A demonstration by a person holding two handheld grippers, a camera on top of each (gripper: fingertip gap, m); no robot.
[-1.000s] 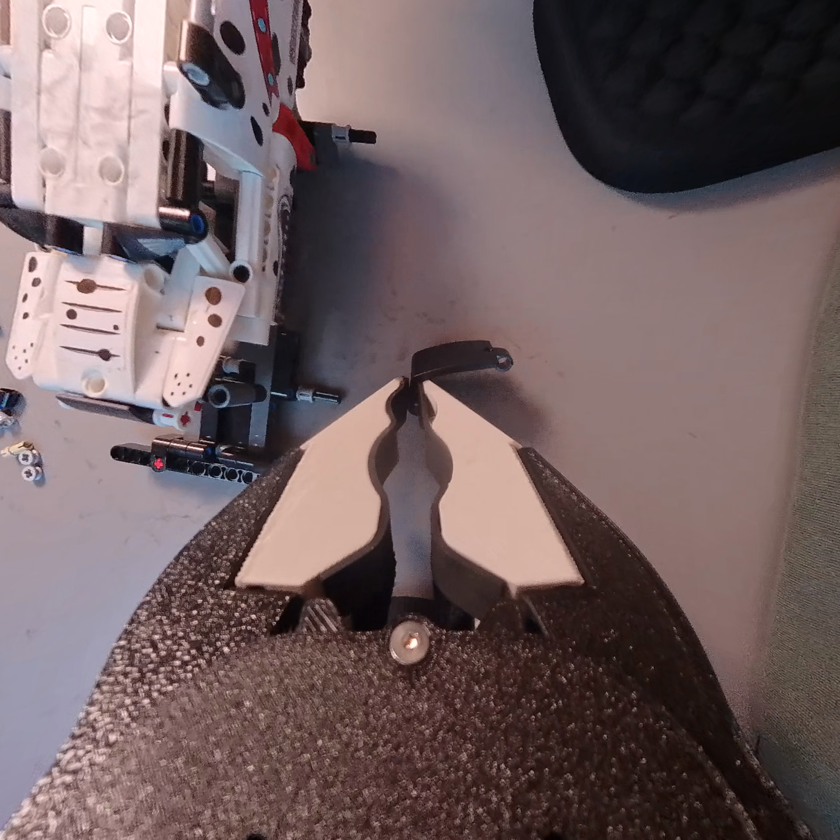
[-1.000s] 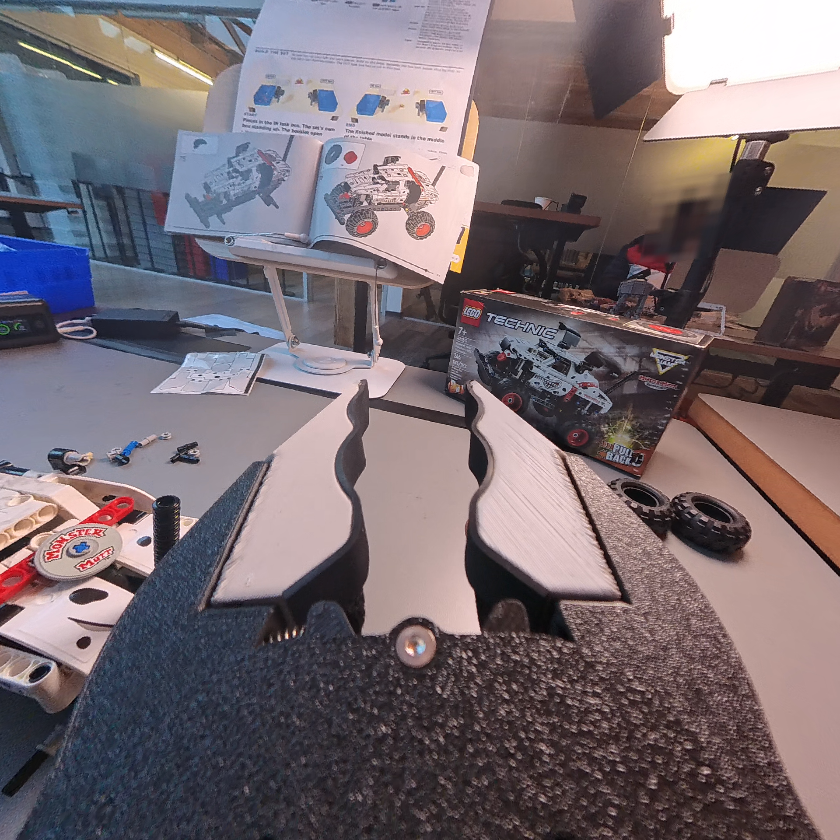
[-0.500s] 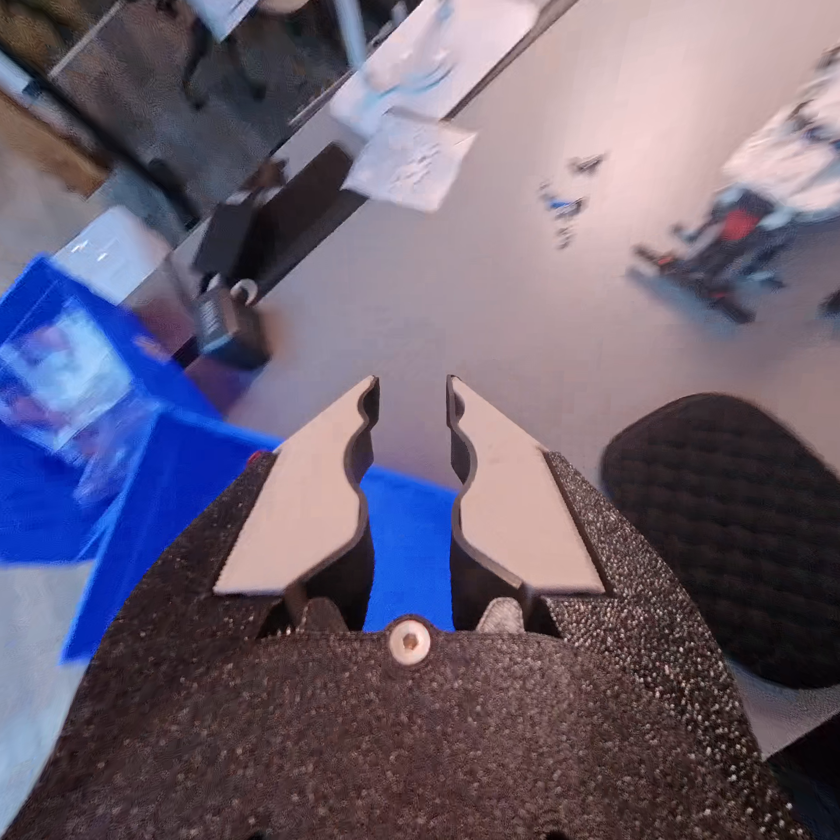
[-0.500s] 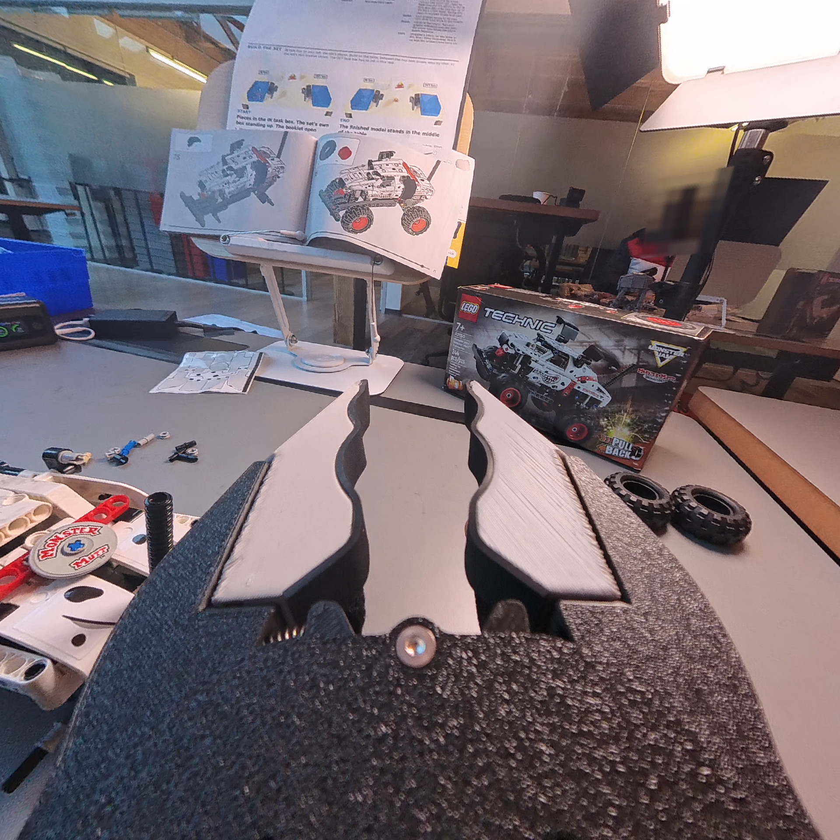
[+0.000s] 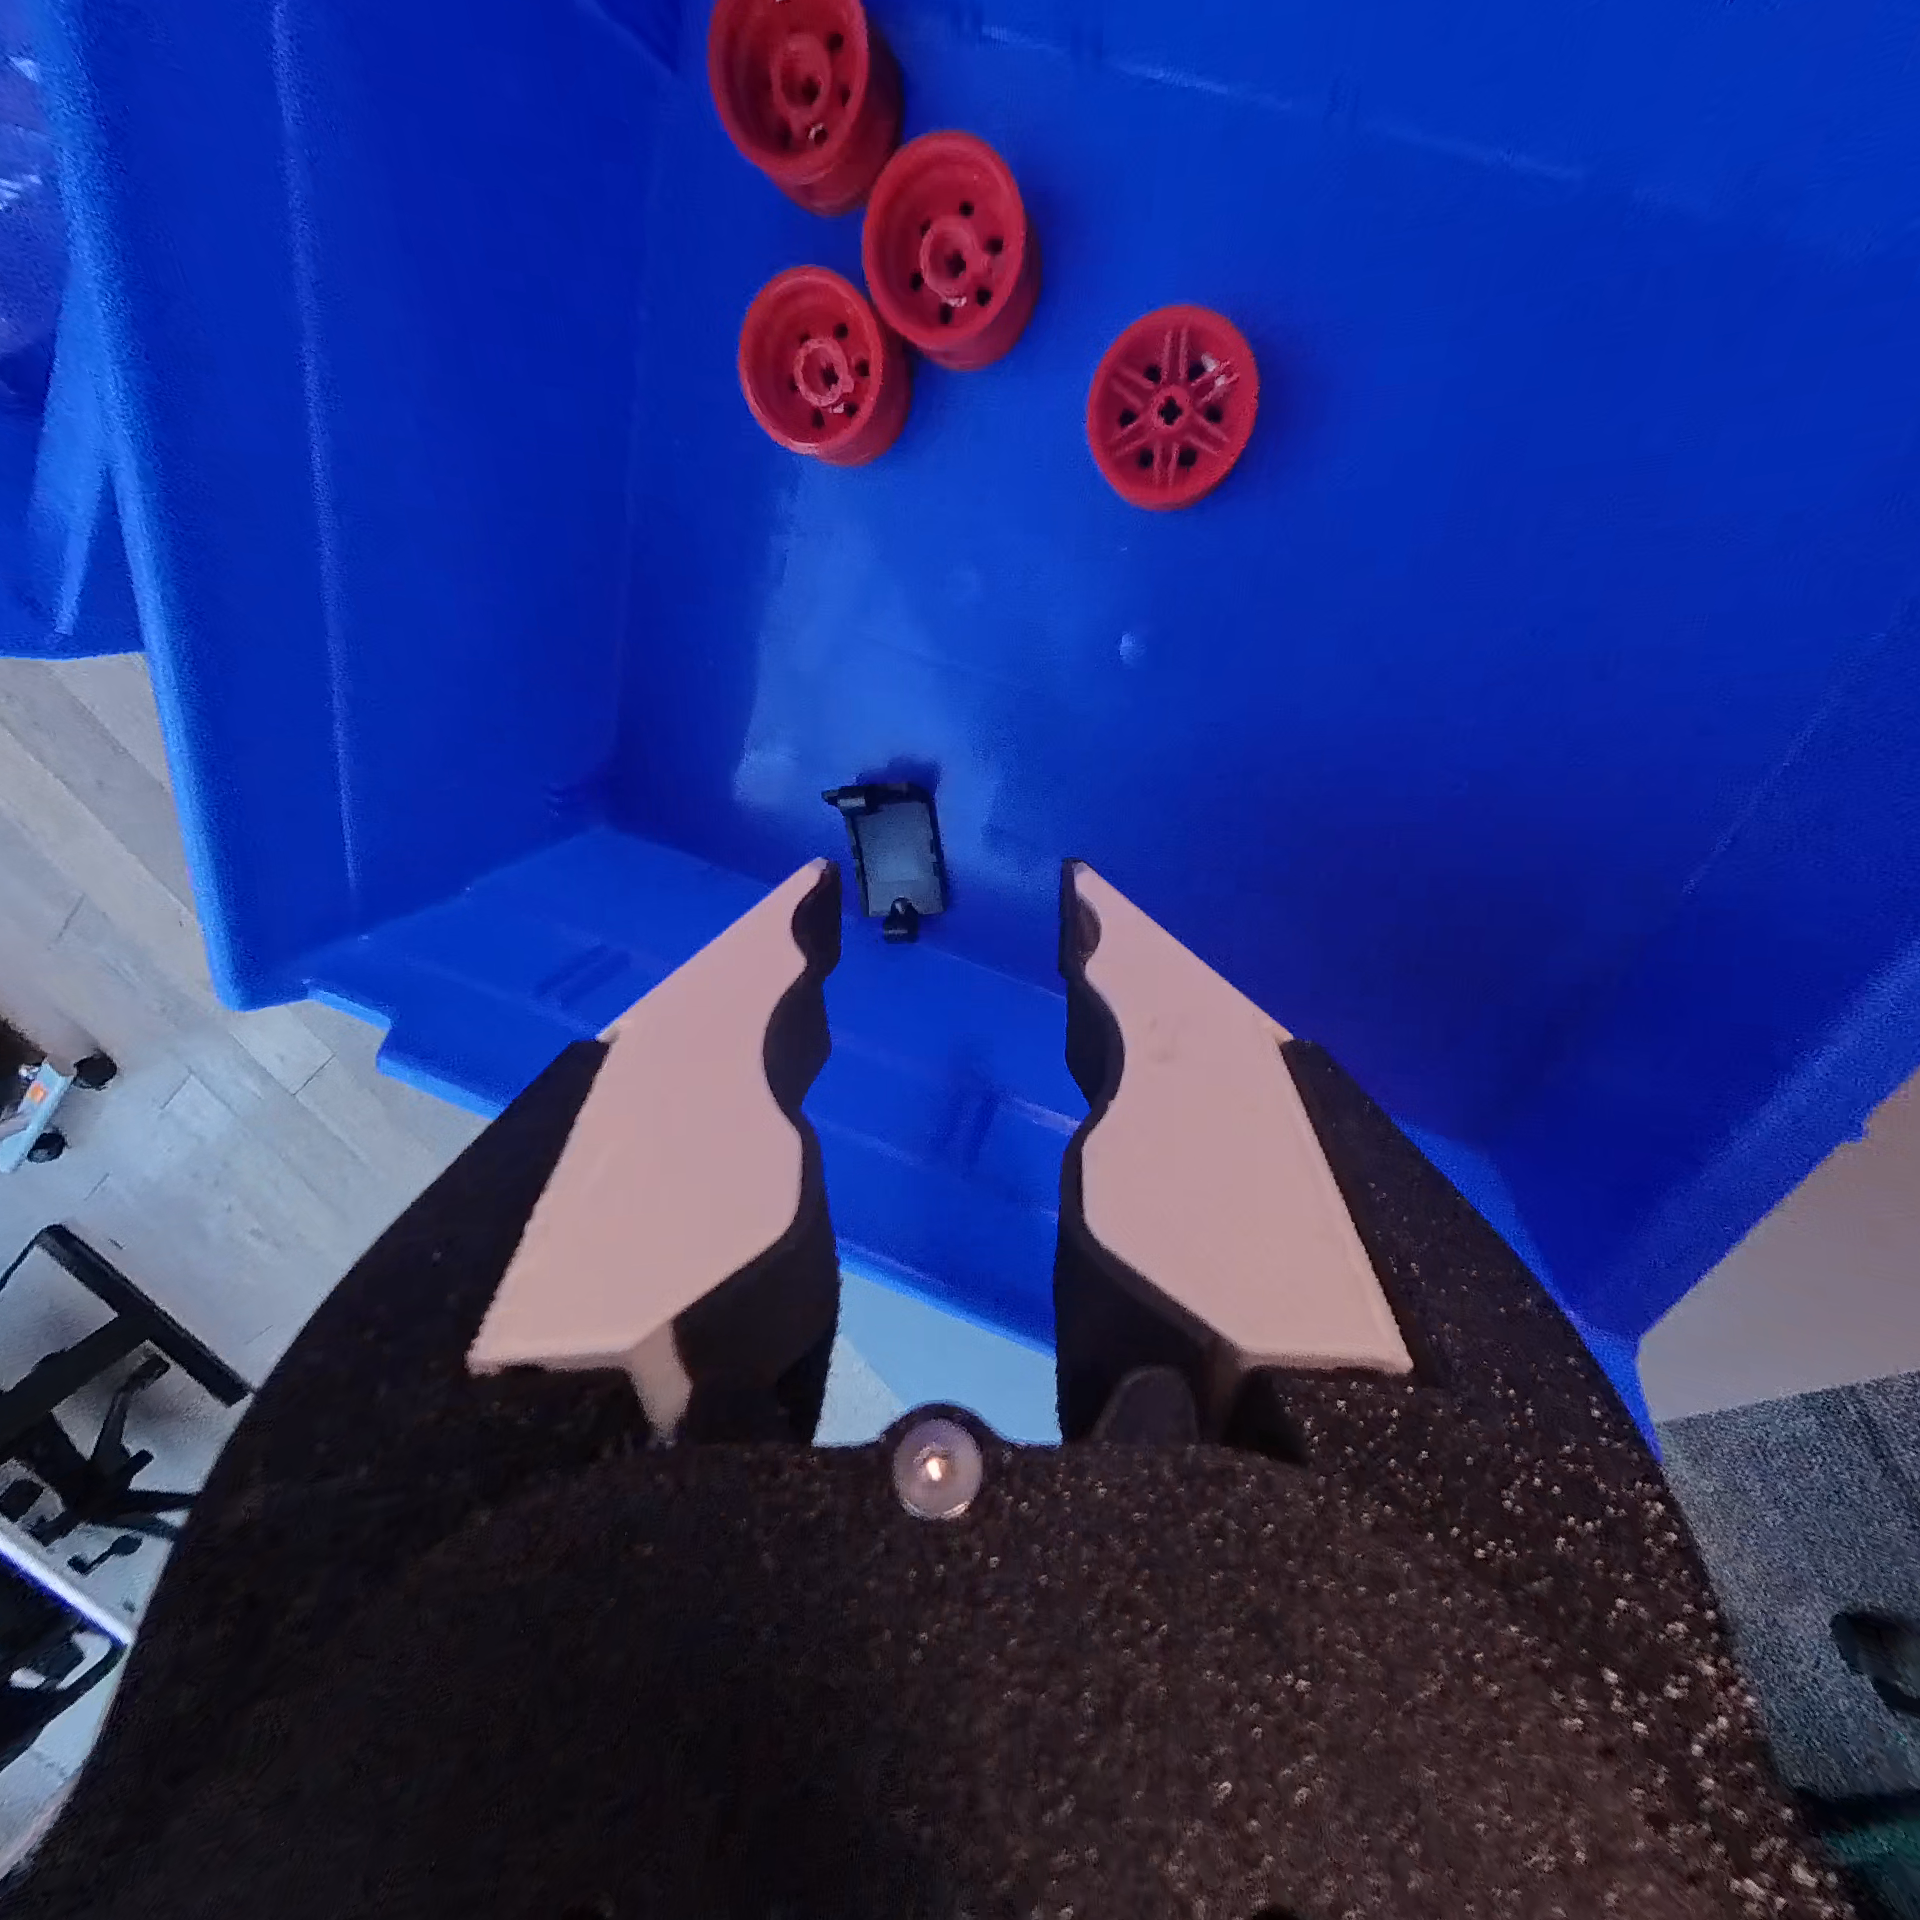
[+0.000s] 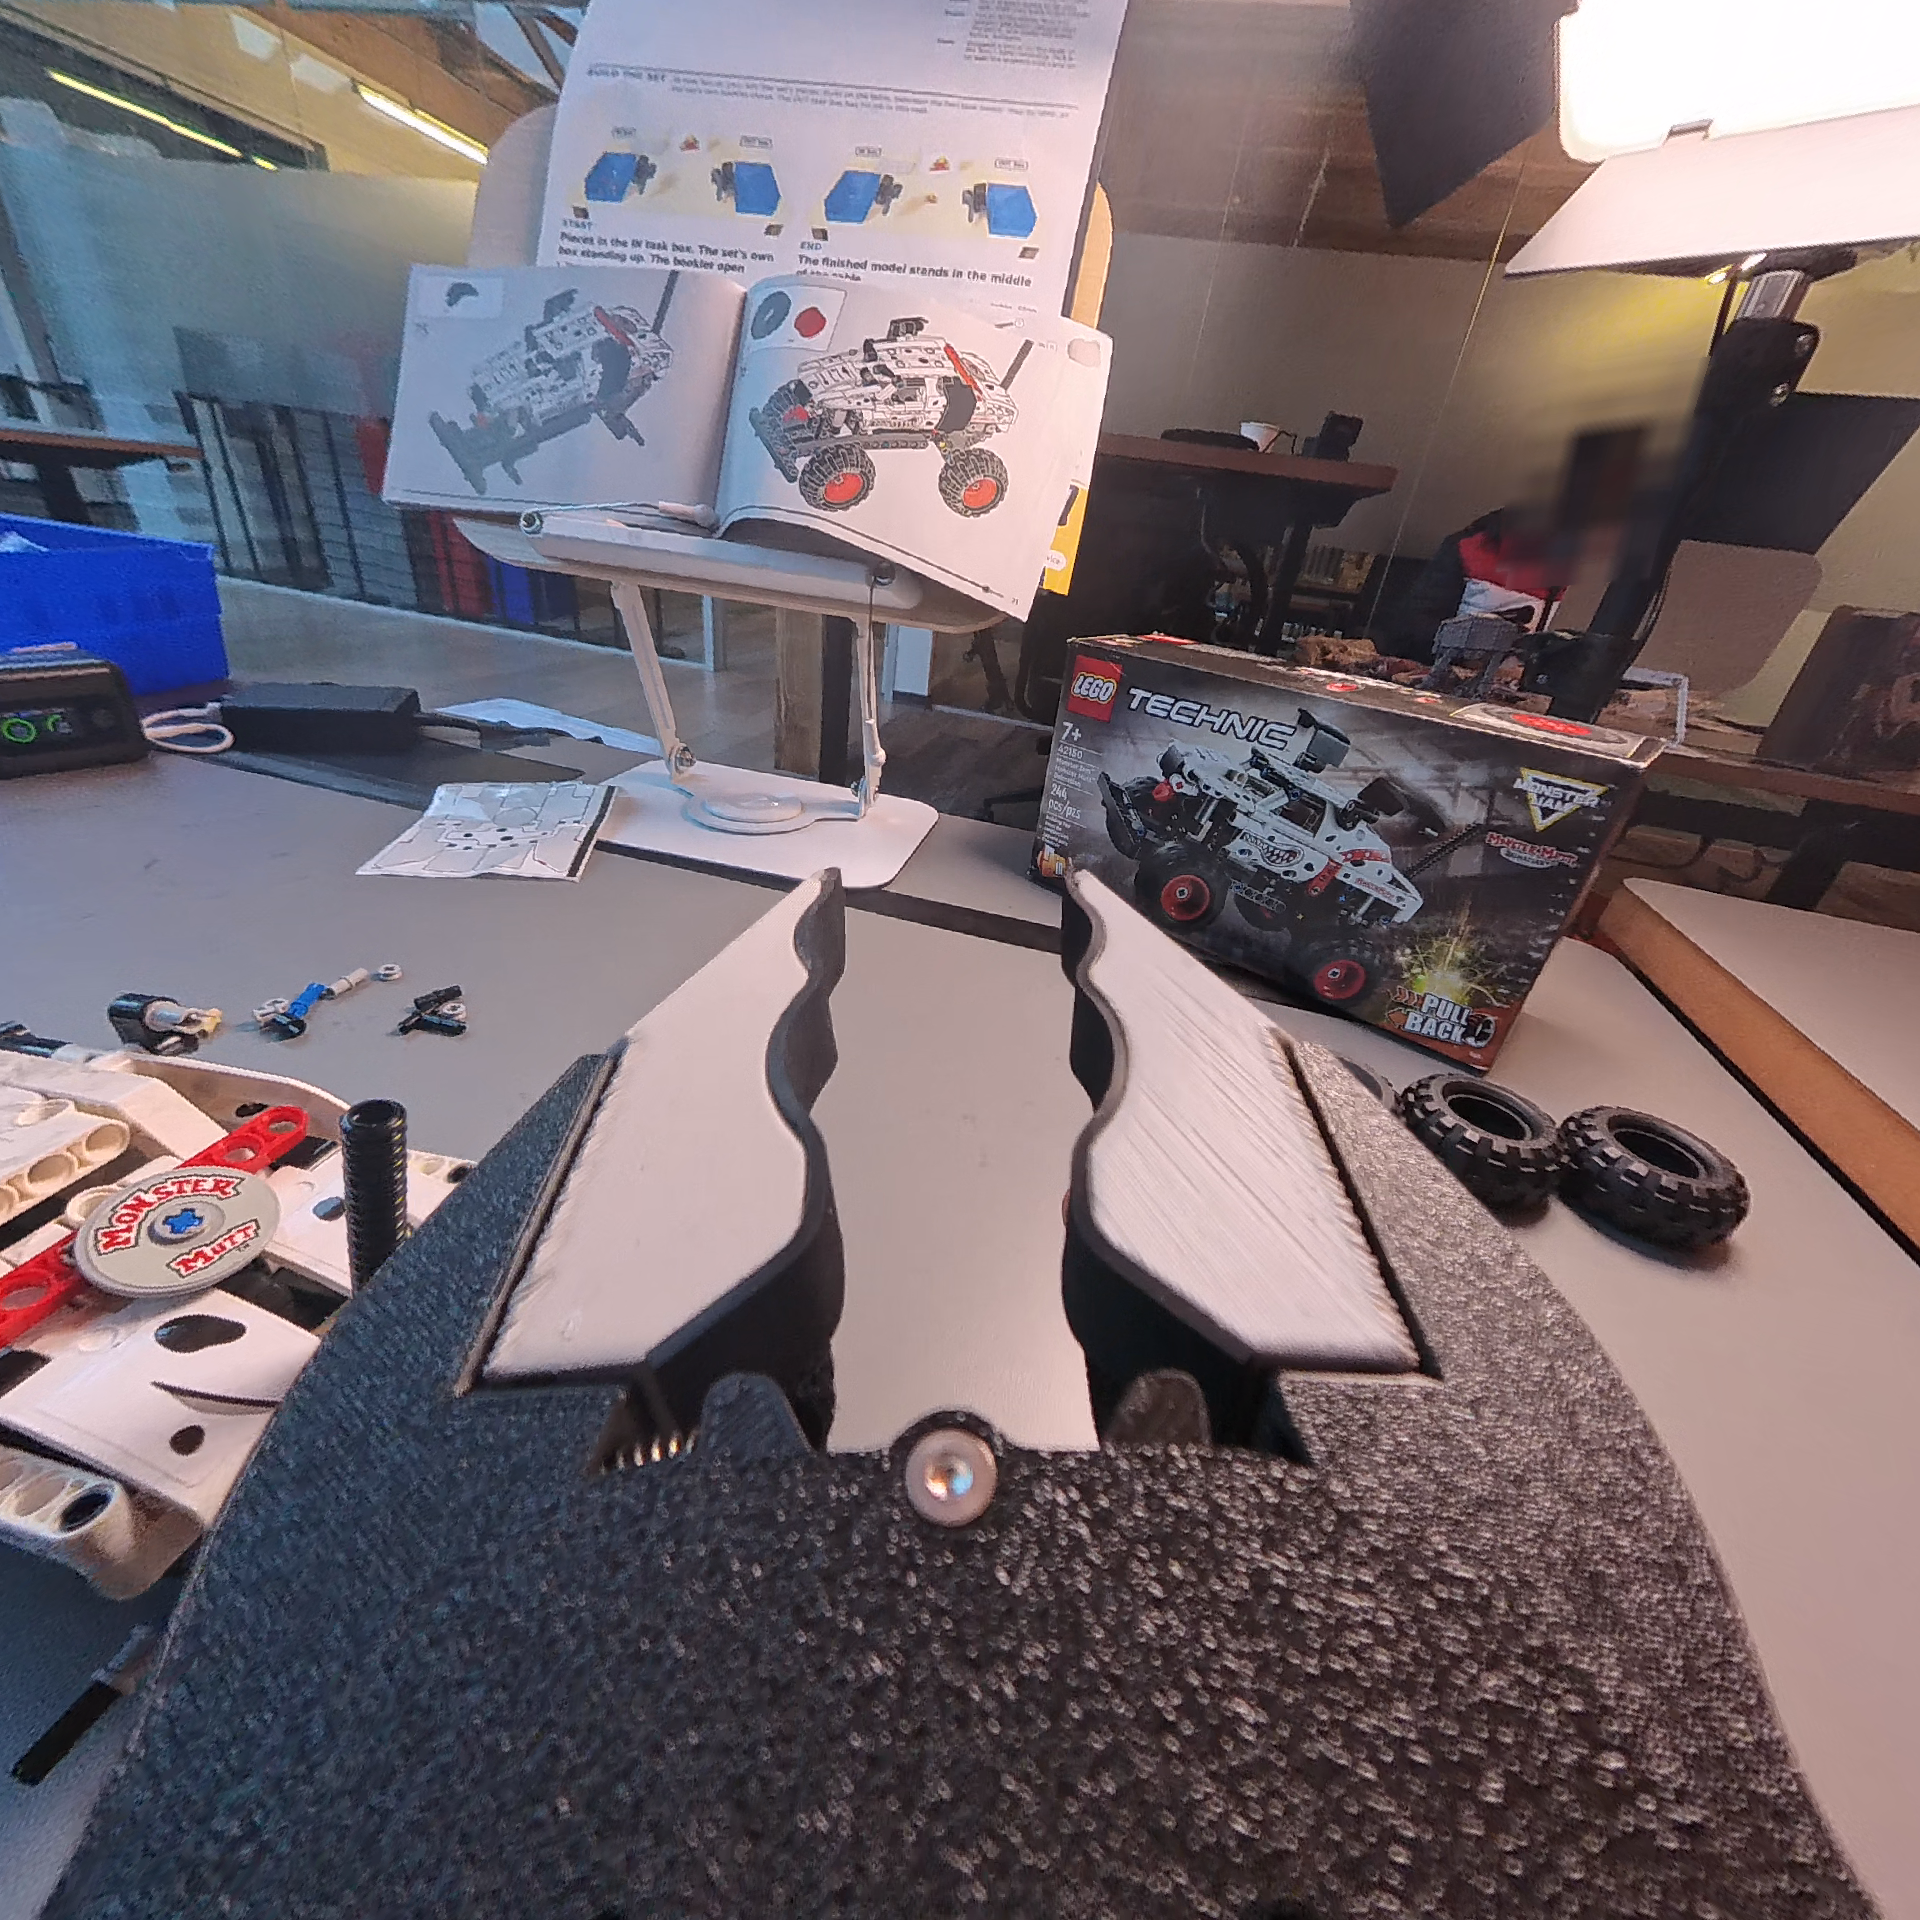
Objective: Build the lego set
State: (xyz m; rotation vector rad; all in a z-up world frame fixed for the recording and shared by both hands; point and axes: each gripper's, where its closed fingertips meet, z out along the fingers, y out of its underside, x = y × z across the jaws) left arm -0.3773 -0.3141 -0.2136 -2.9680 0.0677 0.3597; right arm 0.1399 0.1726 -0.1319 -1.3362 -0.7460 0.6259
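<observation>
Left wrist view close over blue bin (image 5: 1455,727), right wrist view low across table (image 6: 312,883)

On my right wrist feed I see a grey counter (image 6: 312,894) running back to a black power adapter (image 6: 317,715) with a coiled white cable (image 6: 187,730) beside it, and a dark device with a lit green display (image 6: 62,717) at the far left edge. A bright lamp panel (image 6: 1745,62) glows at the top right on a black stand (image 6: 1704,499). Behind the counter I make out a wooden desk (image 6: 1247,478) and a seated person (image 6: 1496,592), partly blurred. My left wrist feed shows pale wood flooring (image 5: 94,831), grey carpet (image 5: 1787,1507) and a black chair base (image 5: 94,1403) at the left edge.
</observation>
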